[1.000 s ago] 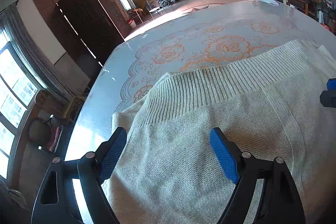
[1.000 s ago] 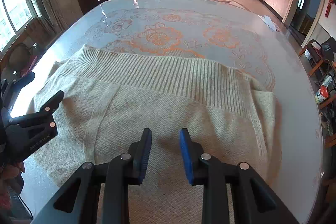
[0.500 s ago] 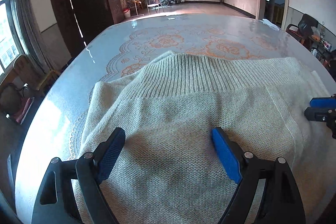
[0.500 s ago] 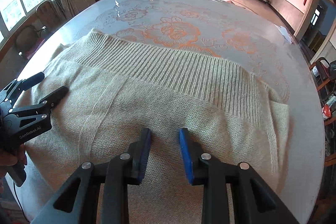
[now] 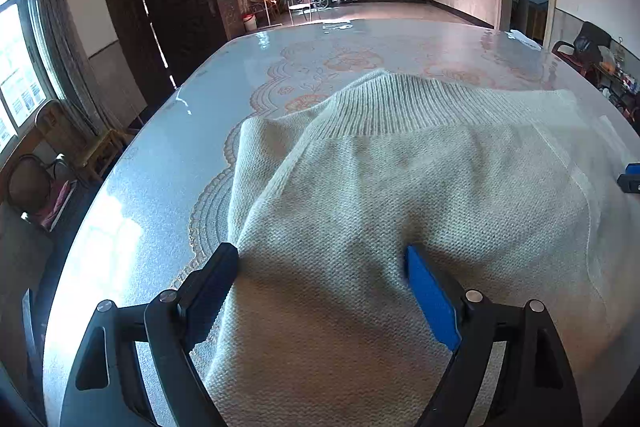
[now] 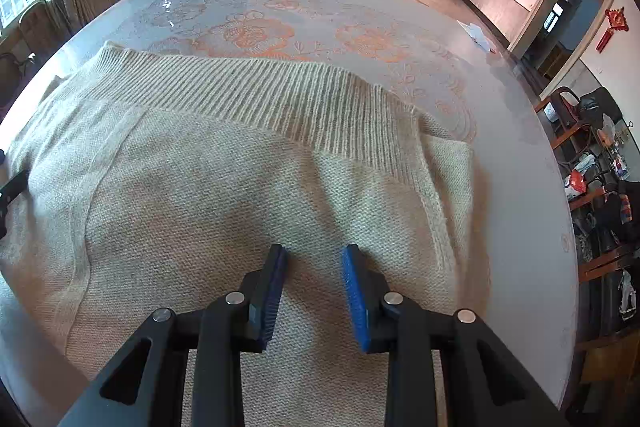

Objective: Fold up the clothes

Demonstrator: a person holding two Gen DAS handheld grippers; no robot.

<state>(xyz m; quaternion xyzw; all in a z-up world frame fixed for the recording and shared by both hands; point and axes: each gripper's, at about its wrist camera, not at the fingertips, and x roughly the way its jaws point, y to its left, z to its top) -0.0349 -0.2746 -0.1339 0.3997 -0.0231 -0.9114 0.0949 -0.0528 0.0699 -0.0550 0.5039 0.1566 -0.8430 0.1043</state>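
- On the round bench [image 6: 520, 155], over its orange flower pattern, a cream knitted sweater [image 5: 400, 195] lies spread, with its ribbed hem [image 6: 260, 95] on the far side from both cameras.
- At the sweater's left edge, the left gripper [image 5: 320, 271] stands with its fingers wide apart; a raised fold of knit fills the gap between them, with the left finger at the garment's edge and the right one sunk into the cloth. The pads do not look to be pressing yet, so nothing is held.
- Nearer the right edge, the right gripper [image 6: 312, 267] hovers low over the knit with its fingers apart by a narrow gap; cloth shows between them but is not pinched.
- Judged from this, the step in hand is taking hold of the near part of the sweater on both sides, ready for a fold.
- To do it well, each gripper should close on a full bunch of knit, both layers if possible, not just loose surface yarn, since this soft weave will stretch and slip.
- Both grips should sit level with one another across the garment, so the fold line comes out straight.
- A side panel [image 6: 448, 167] lies out past the ribbed hem on the right; it may trail when lifted.
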